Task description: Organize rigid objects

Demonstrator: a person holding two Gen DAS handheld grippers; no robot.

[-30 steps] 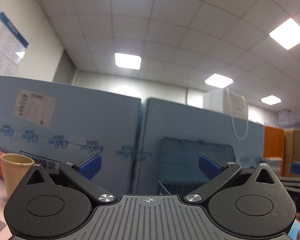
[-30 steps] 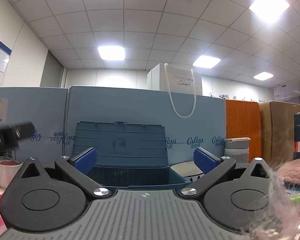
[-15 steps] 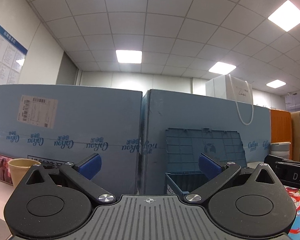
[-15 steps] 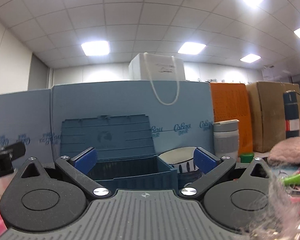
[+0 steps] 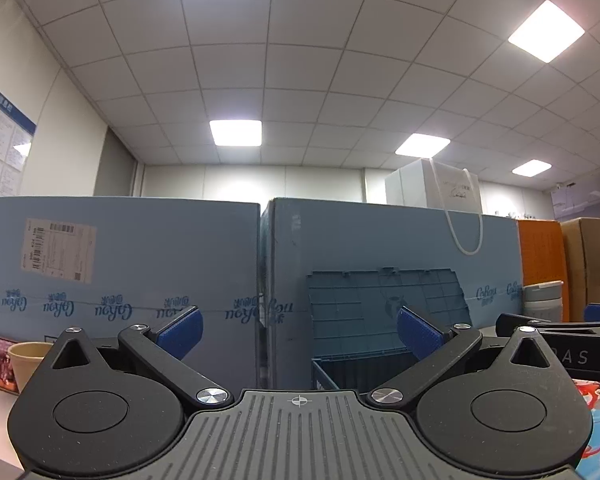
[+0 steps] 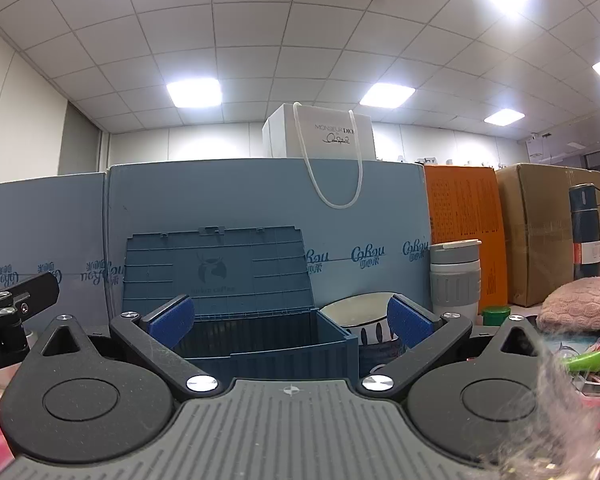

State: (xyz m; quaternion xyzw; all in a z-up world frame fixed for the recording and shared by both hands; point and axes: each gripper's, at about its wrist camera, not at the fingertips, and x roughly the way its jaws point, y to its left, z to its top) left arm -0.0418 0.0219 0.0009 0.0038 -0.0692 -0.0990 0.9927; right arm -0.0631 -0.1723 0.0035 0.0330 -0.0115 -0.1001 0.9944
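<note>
Hovering, both tongs: level, aimed at the far edge of the worktop, nothing between the fingers.
Left gripper point(image 5: 298, 330): blue pads spread wide, empty; faces the seam between two blue cartons point(image 5: 140, 264).
Right gripper point(image 6: 288, 322): pads spread wide, empty; faces the open storage box point(image 6: 268, 340) squarely.
Step in hand: judged an approach or search phase; no object picked yet.
Next move: calls for tilting a gripper down to find a rigid item, closing on it, then carrying it over the box rim.
Storage box: dark blue, lid point(image 6: 218, 264) propped upright against the cartons; interior looks dark, contents cannot be made out.
Bowl point(image 6: 364, 320): just beside the box on its right; inside hidden.
Tumbler point(image 6: 455, 280): grey and white, lidded, behind the bowl.
Paper cup point(image 5: 26, 364): near the left edge in the left view; contents not visible.
Green cap point(image 6: 496, 315), flask point(image 6: 586, 232): right side, candidate rigid items.
Pink cloth point(image 6: 580, 304): soft, likely not for sorting.
</note>
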